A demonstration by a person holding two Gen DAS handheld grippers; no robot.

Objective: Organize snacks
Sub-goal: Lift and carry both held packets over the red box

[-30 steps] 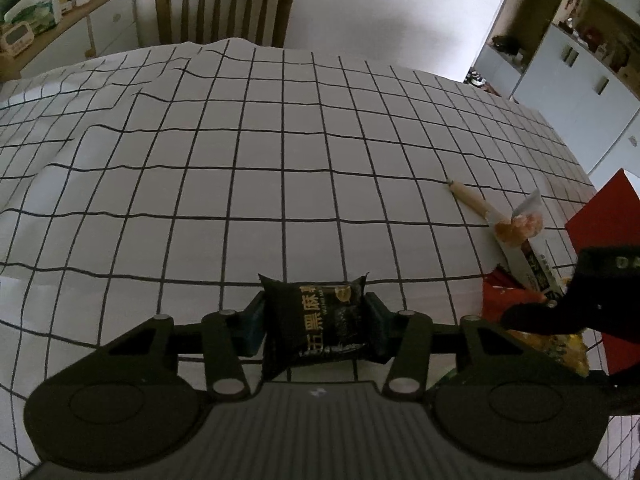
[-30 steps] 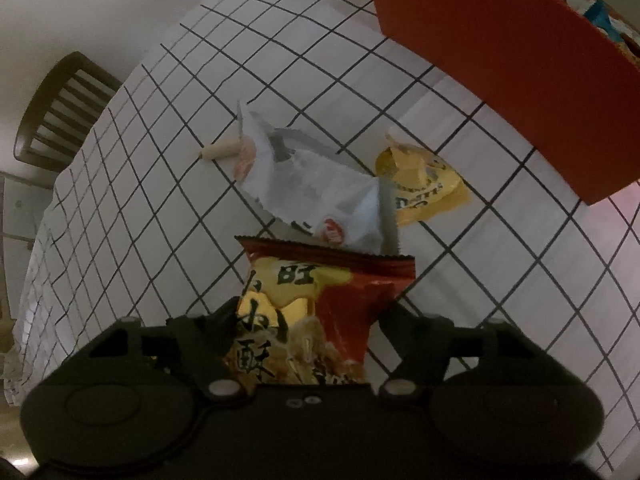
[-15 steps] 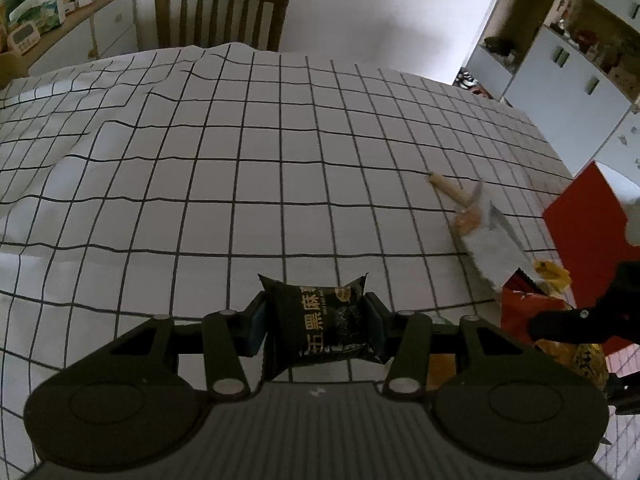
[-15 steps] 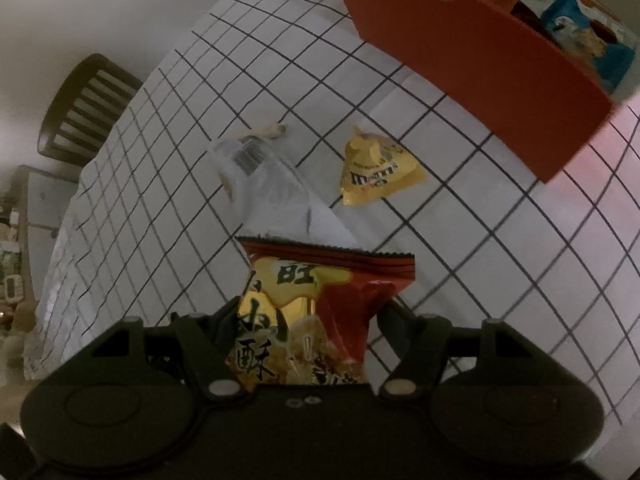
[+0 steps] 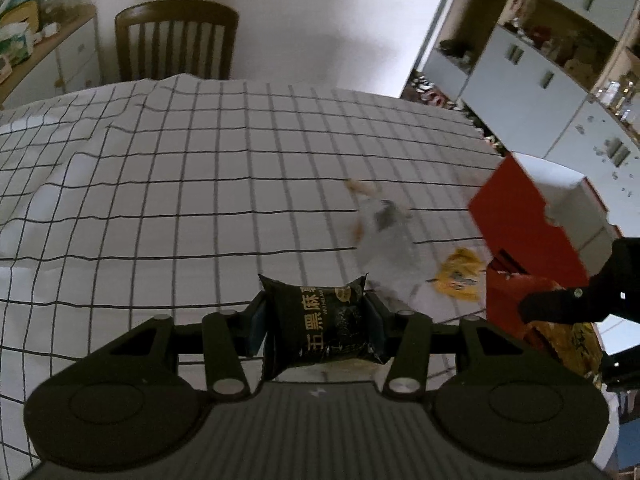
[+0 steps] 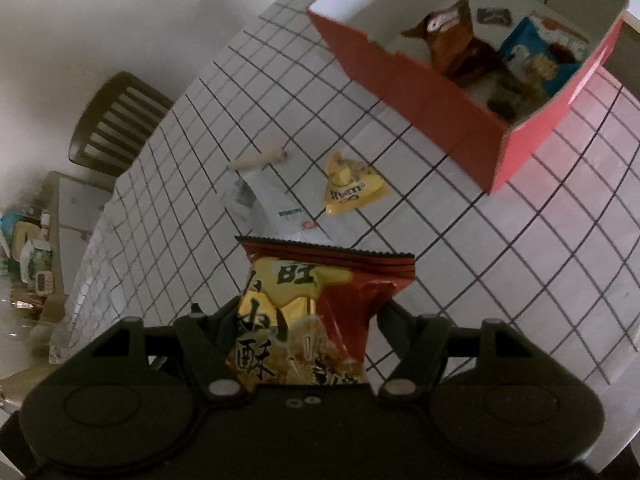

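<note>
Above a table spread with a black-gridded white cloth [image 5: 168, 184], the left gripper [image 5: 316, 320] is clamped on a small black snack packet [image 5: 322, 330] printed with pale characters, its blue pads pressing the packet's two sides. To that gripper's right, the right gripper [image 6: 306, 316] grips a red and gold snack bag [image 6: 316, 308], the bag's crimped top edge sticking out ahead of the fingers.

Ahead of the right gripper, three items lie on the cloth: a white wrapper [image 6: 272, 208] just past the bag's top edge, a pale stick-shaped snack [image 6: 260, 158] touching its far end, and a yellow candy packet [image 6: 352, 192] near the wrapper's right side.

Farther ahead and to the right sits an open red box [image 6: 432, 100] with a white interior. Inside it are a brown packet [image 6: 452, 40], a blue packet [image 6: 540, 56] and a small dark wrapper [image 6: 494, 16].

A wooden chair [image 5: 176, 44] stands at the table's far edge.
</note>
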